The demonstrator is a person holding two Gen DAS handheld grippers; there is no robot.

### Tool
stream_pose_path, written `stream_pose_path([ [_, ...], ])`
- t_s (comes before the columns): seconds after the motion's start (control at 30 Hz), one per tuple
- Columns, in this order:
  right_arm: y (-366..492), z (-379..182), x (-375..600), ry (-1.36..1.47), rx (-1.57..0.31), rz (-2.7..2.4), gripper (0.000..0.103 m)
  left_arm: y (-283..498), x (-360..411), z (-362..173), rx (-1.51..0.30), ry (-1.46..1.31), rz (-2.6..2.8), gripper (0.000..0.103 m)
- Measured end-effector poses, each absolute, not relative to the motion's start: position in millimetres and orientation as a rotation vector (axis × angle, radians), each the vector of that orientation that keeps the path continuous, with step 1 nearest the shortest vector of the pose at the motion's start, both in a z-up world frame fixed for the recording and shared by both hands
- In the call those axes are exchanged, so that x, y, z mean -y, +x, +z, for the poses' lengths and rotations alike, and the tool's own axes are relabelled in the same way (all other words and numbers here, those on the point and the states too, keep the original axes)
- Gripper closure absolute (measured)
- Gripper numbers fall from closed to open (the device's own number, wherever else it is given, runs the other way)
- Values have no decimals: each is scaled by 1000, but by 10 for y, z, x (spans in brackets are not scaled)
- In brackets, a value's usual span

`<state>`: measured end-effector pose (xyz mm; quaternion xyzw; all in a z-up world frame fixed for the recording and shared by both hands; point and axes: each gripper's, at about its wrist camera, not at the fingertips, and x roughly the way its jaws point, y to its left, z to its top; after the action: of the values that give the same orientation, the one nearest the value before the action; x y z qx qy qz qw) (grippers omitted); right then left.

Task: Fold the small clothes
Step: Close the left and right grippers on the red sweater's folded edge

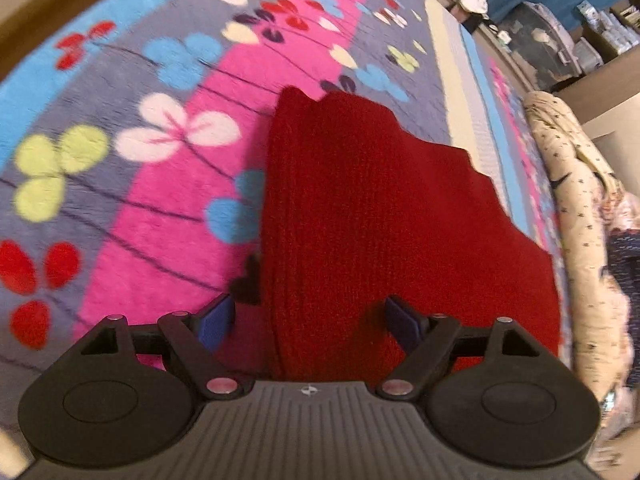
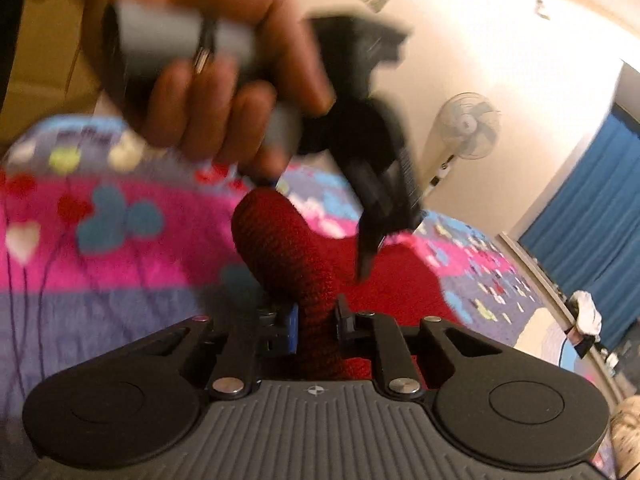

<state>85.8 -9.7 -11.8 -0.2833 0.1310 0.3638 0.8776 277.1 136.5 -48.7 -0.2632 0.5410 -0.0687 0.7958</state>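
A red knitted garment is lying folded on the flower-patterned blanket. The right gripper is pinching a raised fold. The left gripper is hanging wide, holding nothing. Blue curtains are hanging behind.

surface: flowered blanket | on it: red knitted garment, lying flat

no readable text, labels, brands or numbers anywhere in either view
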Motion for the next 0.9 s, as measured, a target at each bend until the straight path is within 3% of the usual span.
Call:
stream_pose_path([
  [0.43,868,-68,210,-516,-264,770,87,3241,-1391,-805,-1176,-740,-316,21],
  [0.5,864,-74,226,-507,-260,770,87,3268,-1394,-823,-1176,-755,-324,36],
  [0.53,859,-74,234,-502,-259,770,87,3288,-1379,-843,-1184,-770,-339,56],
  [0.63,838,-79,244,-498,-257,774,87,3272,-1335,-783,-1169,-741,-339,69],
  [0.9,743,176,255,-414,-218,760,88,2867,-1485,-226,-1033,-795,-300,76],
])
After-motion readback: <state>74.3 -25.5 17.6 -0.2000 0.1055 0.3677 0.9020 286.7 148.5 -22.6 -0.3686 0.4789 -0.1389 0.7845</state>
